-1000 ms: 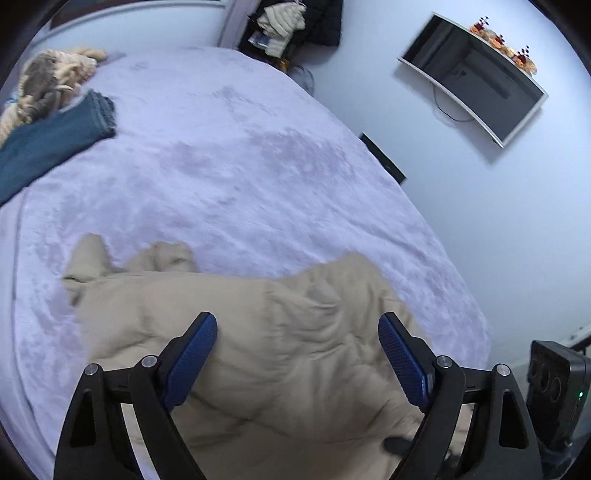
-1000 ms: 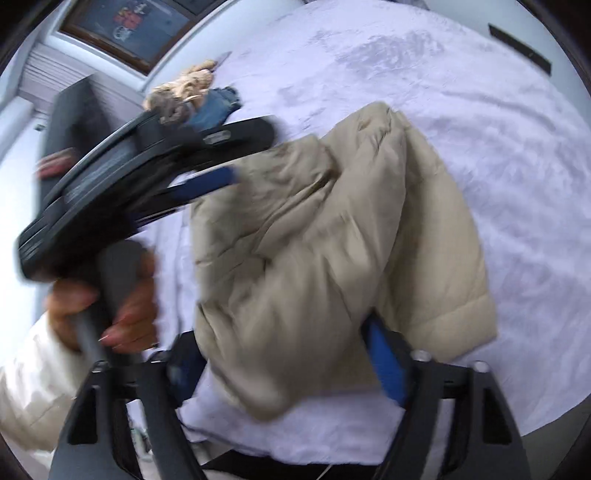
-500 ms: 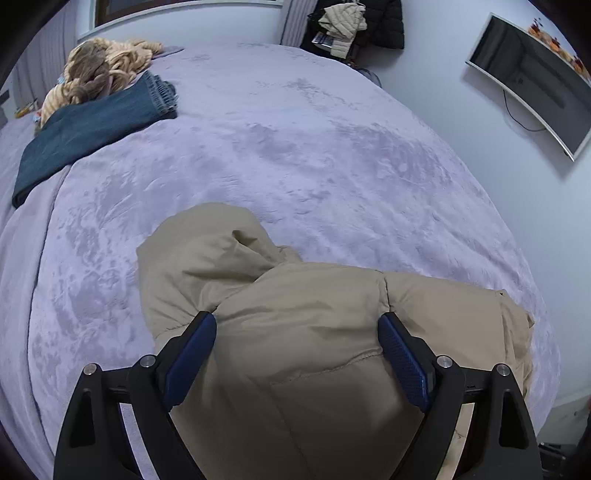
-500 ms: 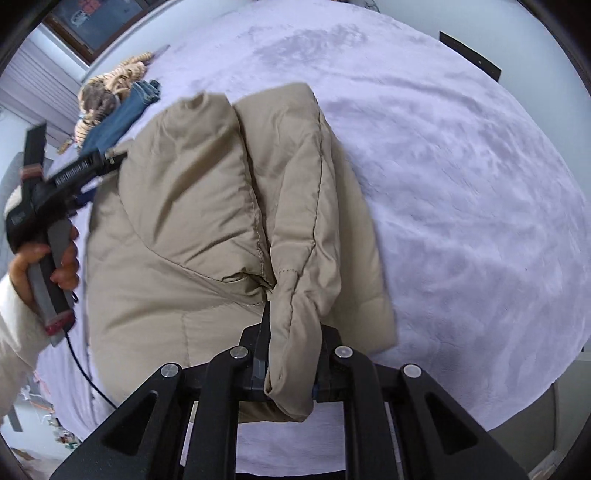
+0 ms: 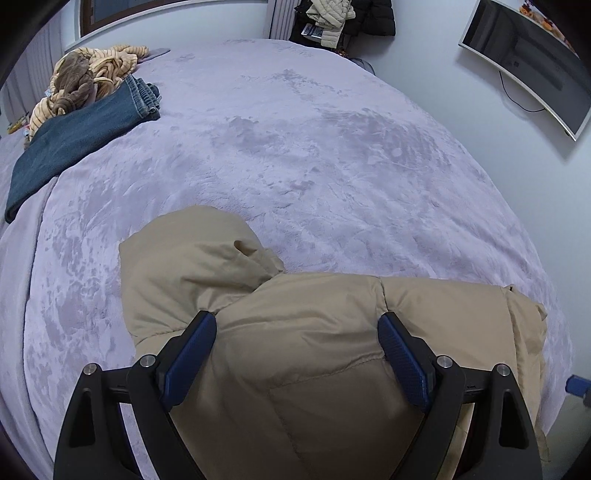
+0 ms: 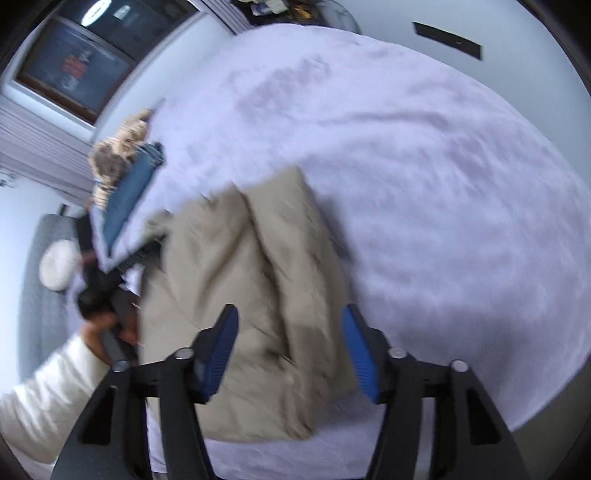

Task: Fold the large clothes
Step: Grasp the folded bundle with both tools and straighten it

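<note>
A beige padded jacket (image 5: 317,332) lies folded on the lilac bed near its front edge. It also shows in the blurred right wrist view (image 6: 243,280). My left gripper (image 5: 297,339) is open above the jacket, its blue pads apart and holding nothing. My right gripper (image 6: 290,341) is open just above the jacket's near edge, empty. The left gripper's black body (image 6: 110,280), held by a hand, shows at the jacket's left side in the right wrist view.
Folded blue jeans (image 5: 81,133) and a brown and tan striped garment (image 5: 85,77) lie at the bed's far left. Clothes (image 5: 332,18) hang at the far wall. A wall TV (image 5: 528,62) is on the right. The bed's lilac cover (image 5: 332,147) stretches beyond the jacket.
My right gripper has let go of the jacket fold it held half a second ago and now stands open. The left gripper has stayed open and shifted only slightly over the jacket.
</note>
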`<state>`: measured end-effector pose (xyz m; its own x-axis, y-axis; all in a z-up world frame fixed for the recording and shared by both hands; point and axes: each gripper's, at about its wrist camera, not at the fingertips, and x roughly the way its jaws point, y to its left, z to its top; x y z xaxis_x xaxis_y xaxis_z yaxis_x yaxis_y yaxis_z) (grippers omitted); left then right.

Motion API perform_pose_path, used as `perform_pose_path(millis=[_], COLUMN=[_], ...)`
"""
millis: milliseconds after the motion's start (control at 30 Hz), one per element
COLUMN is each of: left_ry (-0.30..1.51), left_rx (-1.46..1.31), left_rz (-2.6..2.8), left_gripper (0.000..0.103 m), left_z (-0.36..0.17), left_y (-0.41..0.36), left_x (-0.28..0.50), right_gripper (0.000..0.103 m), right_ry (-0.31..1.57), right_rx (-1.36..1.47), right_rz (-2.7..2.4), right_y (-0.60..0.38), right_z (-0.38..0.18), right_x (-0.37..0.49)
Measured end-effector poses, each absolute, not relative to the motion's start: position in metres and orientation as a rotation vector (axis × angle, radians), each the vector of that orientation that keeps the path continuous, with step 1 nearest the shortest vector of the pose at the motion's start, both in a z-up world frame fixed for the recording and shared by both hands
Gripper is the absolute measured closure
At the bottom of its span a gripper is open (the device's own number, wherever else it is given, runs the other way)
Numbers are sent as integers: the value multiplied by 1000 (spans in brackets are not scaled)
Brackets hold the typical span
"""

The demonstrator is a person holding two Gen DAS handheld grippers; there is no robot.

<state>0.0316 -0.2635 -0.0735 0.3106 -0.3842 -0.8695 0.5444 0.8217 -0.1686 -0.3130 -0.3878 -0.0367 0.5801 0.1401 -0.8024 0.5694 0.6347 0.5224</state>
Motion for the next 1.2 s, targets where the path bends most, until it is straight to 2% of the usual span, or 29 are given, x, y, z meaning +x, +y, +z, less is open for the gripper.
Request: perform_pose_path(millis=[233,300,400,633,867,1067,1133,1200], left_ry=[1099,1096,1101,1164,1202,1288,1310,1324], left_rx=[189,203,206,226,124,168,169,147], left_rz=[-581,-573,-567,-569,-624,-595,-565,-539], left_gripper=[11,11,11,11,11,10,3,3], left_z=[-75,-75,-75,-56,-28,-59,-68,-71], left_y=[-260,-262,-264,-254,-190,-156,-151,-147], left_x=[31,30,29,22,-31,-100,-110,-114], right_gripper=[39,57,62,63,63,62,61,60], right_ry=[955,987,1079,1142,1151,1158,1158,1152], right_rx=[939,910,790,762,746,700,728,730], right_rz=[-230,-260,-319,-318,-297,-279,-255,-230], right_y=[-395,-392,-390,-388,-389,-383,-385,-383], right_z=[-56,-66,-88,-116,-121,-118,-113,-98], right_x=[-227,-213,-202,-204,-203,-205,-207,-214])
